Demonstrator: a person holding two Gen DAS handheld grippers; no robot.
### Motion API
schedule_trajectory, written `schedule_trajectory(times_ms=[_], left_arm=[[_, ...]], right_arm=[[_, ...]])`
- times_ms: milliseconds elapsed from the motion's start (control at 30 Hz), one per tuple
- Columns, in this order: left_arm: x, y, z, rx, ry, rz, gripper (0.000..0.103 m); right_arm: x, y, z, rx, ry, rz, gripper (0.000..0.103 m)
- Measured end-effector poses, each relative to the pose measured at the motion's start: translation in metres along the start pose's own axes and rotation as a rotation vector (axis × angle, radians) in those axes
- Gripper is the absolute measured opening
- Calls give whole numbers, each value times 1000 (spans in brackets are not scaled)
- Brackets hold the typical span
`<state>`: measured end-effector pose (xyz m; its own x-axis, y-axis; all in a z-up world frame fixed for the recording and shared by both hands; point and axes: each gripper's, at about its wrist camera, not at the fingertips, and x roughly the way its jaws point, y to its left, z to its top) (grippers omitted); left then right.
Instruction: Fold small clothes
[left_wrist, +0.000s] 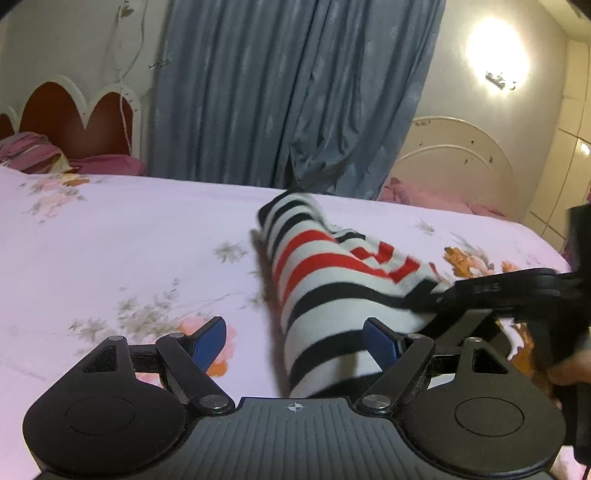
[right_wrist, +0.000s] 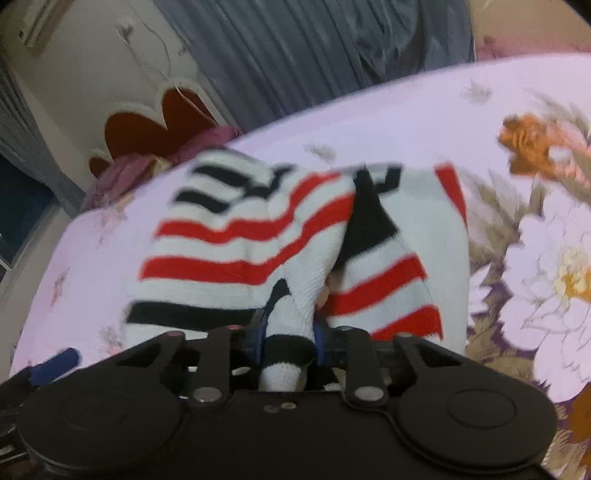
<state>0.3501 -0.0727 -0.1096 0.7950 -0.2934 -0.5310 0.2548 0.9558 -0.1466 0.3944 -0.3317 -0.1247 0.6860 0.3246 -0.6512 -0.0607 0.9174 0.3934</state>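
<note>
Now right hand-held gripper (right_wrist: 288, 343) tight on striped garment (right_wrist: 236, 236), left hand-held gripper (left_wrist: 295, 339) wide apart.

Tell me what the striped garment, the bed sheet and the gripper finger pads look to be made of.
Striped garment: soft knit, probably cotton or acrylic; looped, fuzzy texture shows near the right gripper, which is shut on it.
Bed sheet: thin woven fabric, matte, with a printed floral pattern and fine creases.
Left gripper finger pads: blue, seemingly rubber or soft plastic; a fine grid texture shows.
</note>
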Motion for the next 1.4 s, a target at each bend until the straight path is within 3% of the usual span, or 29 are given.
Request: schedule_trajectory(times_ms=[167,233,333,433,567,667,833,900,1000,1167,1233,1267,1400], left_arm=[[16,-31,5,52,-14,-77,80],[29,-40,1,65,23,-102,80],[52,-50,-9,89,111,-101,80],[57,-52,-17,133,115,-71,83],[58,-41,-13,73,154,-99,83],[58,-33,-13,48,161,-108,83],[64,-30,-22,16,181,-107,84],[66,-28,-23,9,192,-113,84],[66,-27,-22,20,198,-120,84],[71,-26,-25,13,227,-124,84],[68,-28,-22,23,225,-117,84],[66,-29,-19,25,219,-116,84],[51,-30,-7,32,164,-106,84]], right_arm=[[-45,14,-3,-178,-185,-149,22],[-39,0,-8,-162,-132,-181,22],[-20,-35,-16,-5,-20,-159,23],[-23,-40,-19,20,-26,-152,24],[-29,-41,-20,50,-21,-141,26],[-43,-47,-23,96,-20,-110,41],[-56,-54,-43,114,34,-99,38],[-53,-56,-52,133,69,-90,30],[-59,-58,-60,185,57,-67,21],[-58,-67,-73,186,71,-94,19],[-62,-60,-68,151,76,-114,22],[-66,-59,-65,144,69,-125,31],[-87,-52,-46,127,-17,-127,32]])
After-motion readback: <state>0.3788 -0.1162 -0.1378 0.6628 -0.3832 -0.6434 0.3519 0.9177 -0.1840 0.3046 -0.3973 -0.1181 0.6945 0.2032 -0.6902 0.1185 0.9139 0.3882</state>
